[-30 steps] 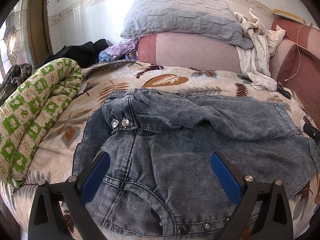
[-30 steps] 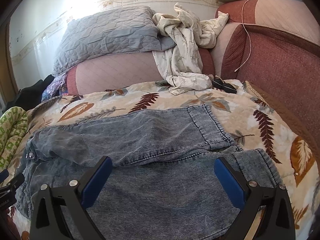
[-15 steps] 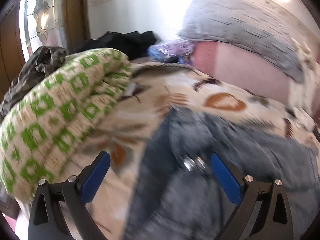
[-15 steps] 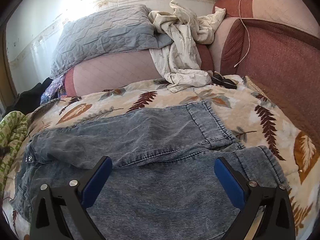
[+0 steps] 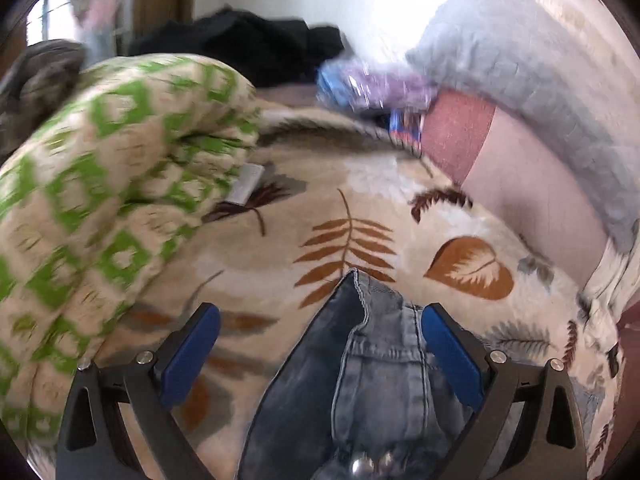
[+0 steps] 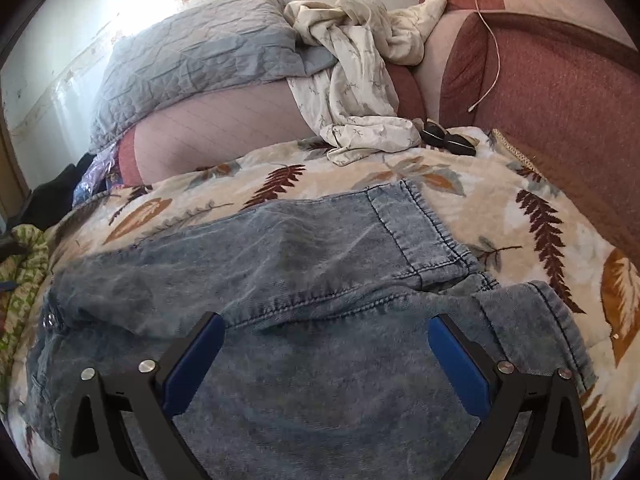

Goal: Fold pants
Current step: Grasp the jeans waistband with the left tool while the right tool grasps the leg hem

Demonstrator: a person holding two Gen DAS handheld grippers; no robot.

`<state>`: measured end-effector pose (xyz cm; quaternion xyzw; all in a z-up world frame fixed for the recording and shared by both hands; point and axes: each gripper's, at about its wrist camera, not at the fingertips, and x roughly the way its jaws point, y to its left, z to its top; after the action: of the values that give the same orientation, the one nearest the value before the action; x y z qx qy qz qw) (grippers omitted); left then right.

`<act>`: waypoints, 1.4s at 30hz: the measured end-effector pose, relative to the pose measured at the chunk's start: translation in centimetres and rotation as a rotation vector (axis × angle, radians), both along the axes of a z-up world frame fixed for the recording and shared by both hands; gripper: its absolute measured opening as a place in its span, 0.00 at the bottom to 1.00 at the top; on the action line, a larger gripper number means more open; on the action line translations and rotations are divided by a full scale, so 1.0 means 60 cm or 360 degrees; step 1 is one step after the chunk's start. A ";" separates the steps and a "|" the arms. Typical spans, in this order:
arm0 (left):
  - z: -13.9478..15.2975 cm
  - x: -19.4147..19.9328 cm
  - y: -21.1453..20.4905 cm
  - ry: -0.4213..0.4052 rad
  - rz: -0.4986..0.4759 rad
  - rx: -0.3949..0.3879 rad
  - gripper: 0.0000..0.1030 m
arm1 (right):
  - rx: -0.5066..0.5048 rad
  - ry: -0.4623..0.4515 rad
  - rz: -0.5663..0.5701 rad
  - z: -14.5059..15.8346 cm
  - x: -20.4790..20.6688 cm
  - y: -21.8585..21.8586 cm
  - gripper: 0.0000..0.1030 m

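Two hand-held grippers: the left hand-held gripper (image 5: 320,344) and the right hand-held gripper (image 6: 326,350) both stand with jaws spread wide, released, nothing between the pads.
Item: one pair of acid-washed denim pants (image 6: 320,280), lying spread flat on the bed, already doubled lengthwise with one leg laid over the other.
Item position, left view: the waistband corner (image 5: 360,292) sits between the blue pads, nearer the right one; two metal snap buttons (image 5: 370,466) show at the bottom edge.
Item position, right view: the leg hems (image 6: 420,232) lie toward the right side of the bed; the right hand-held gripper hovers over mid-leg fabric.
Handling estimate: denim is limp and drapes, moderately heavy for cloth, not fragile, not slippery; it will sag when lifted from one point.
Recommended hold: stitched, thick edges, namely the waistband corner for the left side and the hem or side seam for the right; a pinch there should catch both layers.
Risk: gripping only the top layer would pull the doubled legs apart.
Surface: bed covered by a leaf-print blanket (image 5: 360,200), soft and yielding, so pads can press in to get under an edge.
Surroundings: a rolled green-patterned quilt (image 5: 100,184) lies just left of the waistband; a grey quilted pillow (image 6: 200,56) and a cream garment (image 6: 356,80) rest against the padded headboard (image 6: 560,100); sunglasses (image 6: 448,138) lie beyond the hems.
Image quality: left view is motion-blurred.
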<state>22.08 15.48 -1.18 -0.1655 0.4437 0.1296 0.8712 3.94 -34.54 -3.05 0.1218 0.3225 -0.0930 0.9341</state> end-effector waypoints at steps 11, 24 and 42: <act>-0.085 0.057 -0.019 0.0186 -0.0202 -0.0214 0.42 | 0.0153 0.0104 -0.0017 0.061 0.172 -0.197 1.00; -0.095 0.070 -0.065 0.0090 -0.0426 -0.0267 0.09 | 0.0114 0.0440 -0.0097 -0.023 0.344 -0.257 0.80; -0.068 0.060 -0.045 -0.0108 -0.0424 -0.0505 0.06 | 0.0109 0.0115 -0.0064 0.008 0.314 -0.250 0.15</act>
<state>25.70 12.76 -5.23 -0.2447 0.4471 -0.0639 0.8580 22.75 -49.56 -2.58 0.1566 0.3564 -0.1051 0.9151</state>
